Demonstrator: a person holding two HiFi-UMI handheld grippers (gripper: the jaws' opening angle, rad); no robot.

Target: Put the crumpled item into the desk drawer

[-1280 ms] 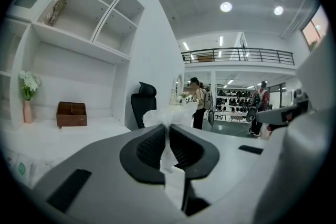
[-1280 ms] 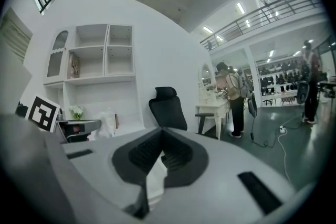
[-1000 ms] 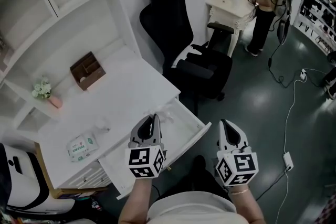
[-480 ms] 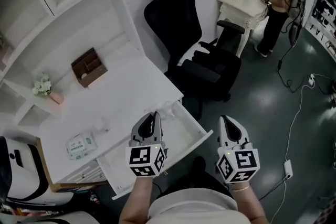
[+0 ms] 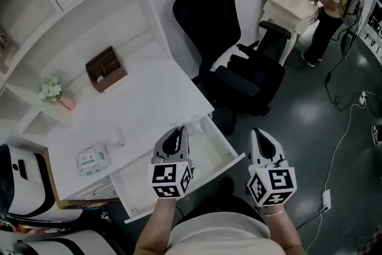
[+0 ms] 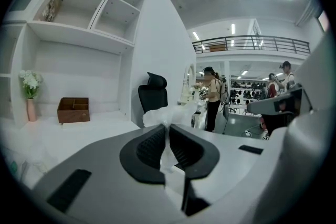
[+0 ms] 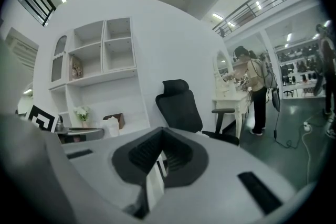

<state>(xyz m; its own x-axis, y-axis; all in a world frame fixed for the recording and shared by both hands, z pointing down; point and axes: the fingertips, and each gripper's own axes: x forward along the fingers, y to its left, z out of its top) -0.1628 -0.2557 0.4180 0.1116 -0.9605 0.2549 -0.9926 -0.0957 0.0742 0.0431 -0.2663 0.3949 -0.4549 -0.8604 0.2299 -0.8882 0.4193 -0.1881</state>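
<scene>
Crumpled item [image 6: 170, 113] stays pinched in left tongs [image 6: 167, 128] over drawer [image 5: 209, 150] (right tongs [image 7: 161, 136] closed).

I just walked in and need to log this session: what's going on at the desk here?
A person is working with a handheld gripper in each hand. The left gripper is clamped on a crumpled white item and held over the open desk drawer. The right gripper is shut with nothing in it, off beside the drawer's front. The item is not yet in the drawer.
</scene>
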